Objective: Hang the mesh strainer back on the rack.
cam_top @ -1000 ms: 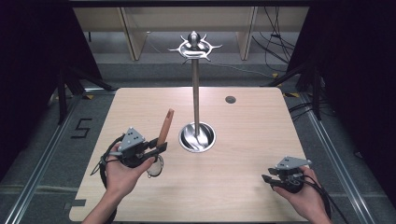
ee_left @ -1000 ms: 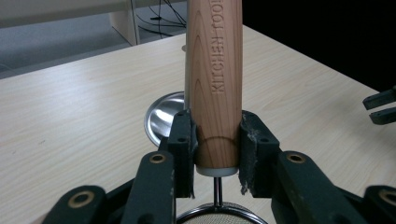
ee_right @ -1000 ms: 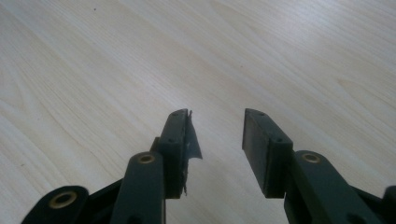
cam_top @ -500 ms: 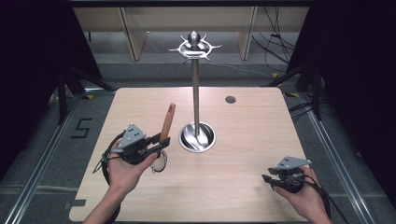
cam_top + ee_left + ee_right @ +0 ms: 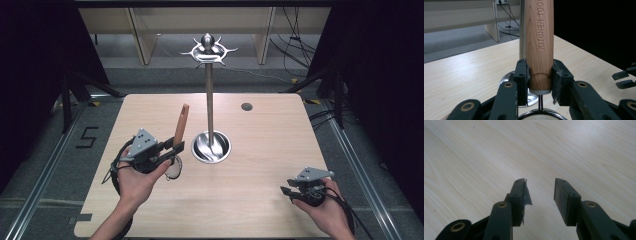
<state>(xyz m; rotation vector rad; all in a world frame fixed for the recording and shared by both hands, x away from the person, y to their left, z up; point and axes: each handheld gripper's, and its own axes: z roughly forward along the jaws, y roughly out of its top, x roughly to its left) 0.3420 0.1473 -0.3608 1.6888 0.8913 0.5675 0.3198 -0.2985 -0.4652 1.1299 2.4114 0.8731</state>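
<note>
Left tongs [image 5: 172,150] pinch the wooden handle [image 5: 540,45] of a strainer [image 5: 173,167] near its lower end, handle upright, mesh hanging just above the worktop [image 5: 260,200], beside the stand [image 5: 210,95]; lifting looks done; hanging it on a hook at the stand's top likely remains; right tongs [image 5: 539,192] spread, empty, low over the worktop, well apart.
</note>
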